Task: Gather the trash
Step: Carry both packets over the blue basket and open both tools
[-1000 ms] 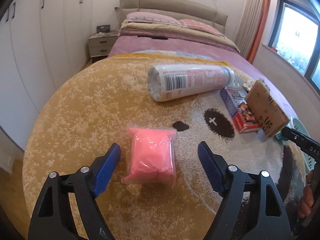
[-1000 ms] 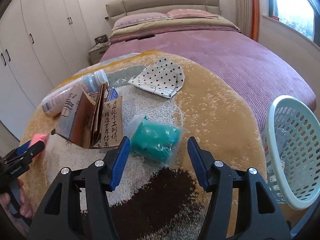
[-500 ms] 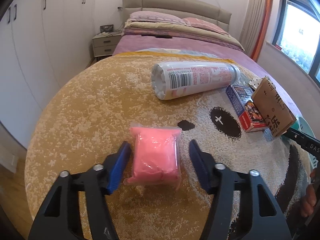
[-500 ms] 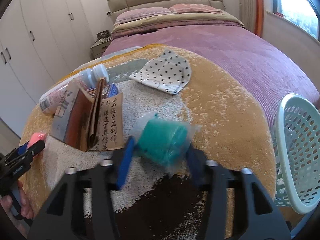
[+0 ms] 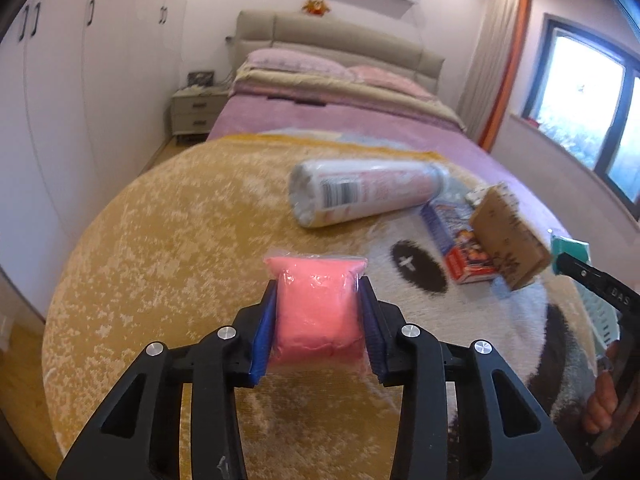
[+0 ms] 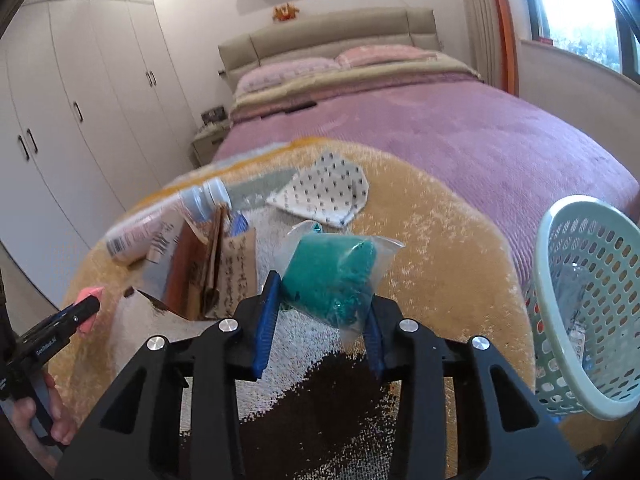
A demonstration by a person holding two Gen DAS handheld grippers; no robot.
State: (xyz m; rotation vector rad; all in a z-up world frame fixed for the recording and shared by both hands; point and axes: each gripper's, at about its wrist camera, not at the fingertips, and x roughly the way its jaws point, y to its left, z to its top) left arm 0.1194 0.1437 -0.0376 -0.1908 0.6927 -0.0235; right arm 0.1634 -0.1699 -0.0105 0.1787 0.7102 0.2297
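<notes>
A pink packet in clear wrap (image 5: 318, 312) sits between the blue pads of my left gripper (image 5: 319, 292). Its jaws are closing and the pads press the packet's sides, just above the tan panda blanket (image 5: 160, 240). My right gripper (image 6: 322, 292) is closing too, with a teal packet in clear wrap (image 6: 330, 276) squeezed between its pads and lifted a little off the blanket. In the right wrist view the left gripper (image 6: 86, 308) shows at the far left, a hand on its handle.
A spray can (image 5: 368, 192), a blue-red box (image 5: 460, 236) and a brown paper carton (image 5: 508, 236) lie on the blanket between the grippers. A dotted cloth (image 6: 324, 192) lies farther back. A pale green basket (image 6: 545, 304) stands at the right. Wardrobes line the left wall.
Both grippers closed from wide open onto their packets. The left pads now pinch the pink packet. The right one took hold of the teal packet and raised it slightly.
</notes>
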